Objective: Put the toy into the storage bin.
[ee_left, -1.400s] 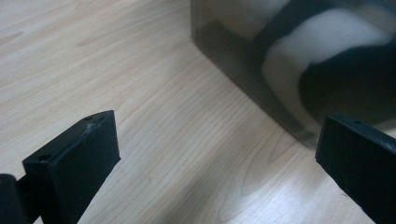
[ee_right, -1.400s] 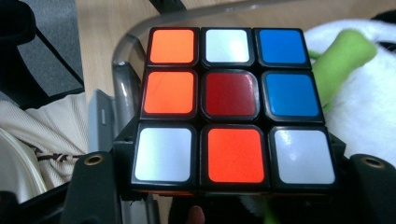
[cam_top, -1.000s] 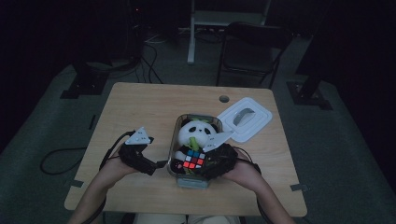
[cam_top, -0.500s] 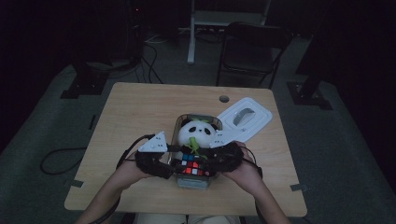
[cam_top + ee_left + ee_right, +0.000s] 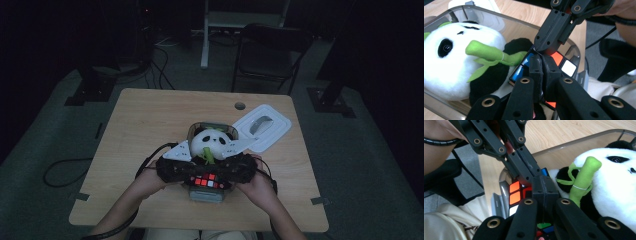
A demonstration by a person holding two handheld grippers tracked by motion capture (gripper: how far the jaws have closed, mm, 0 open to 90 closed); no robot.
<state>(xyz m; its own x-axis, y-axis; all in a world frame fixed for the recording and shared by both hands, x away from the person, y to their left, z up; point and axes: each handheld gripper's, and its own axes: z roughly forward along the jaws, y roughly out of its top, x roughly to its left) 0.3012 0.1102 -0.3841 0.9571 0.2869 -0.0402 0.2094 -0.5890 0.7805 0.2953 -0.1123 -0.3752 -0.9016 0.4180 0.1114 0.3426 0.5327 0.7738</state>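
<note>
We see the puzzle cube (image 5: 207,181) and plush panda (image 5: 212,144) lying in the clear bin (image 5: 206,195) on the worktop (image 5: 145,120). The left gripper (image 5: 541,58) and right gripper (image 5: 543,182) have just been closing and now meet, jaws together and empty, over the cube. We judge that lifting it out remains; the lid (image 5: 263,126) lies beside the bin.

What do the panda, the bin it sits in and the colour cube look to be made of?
Panda: soft plush, judging by its fuzzy nap; its green bamboo stalk looks like stitched fabric.
Bin: clear, smoke-tinted hard plastic; the table shows through its glossy wall.
Colour cube: probably hard plastic, with glossy coloured tiles on a black body.
</note>
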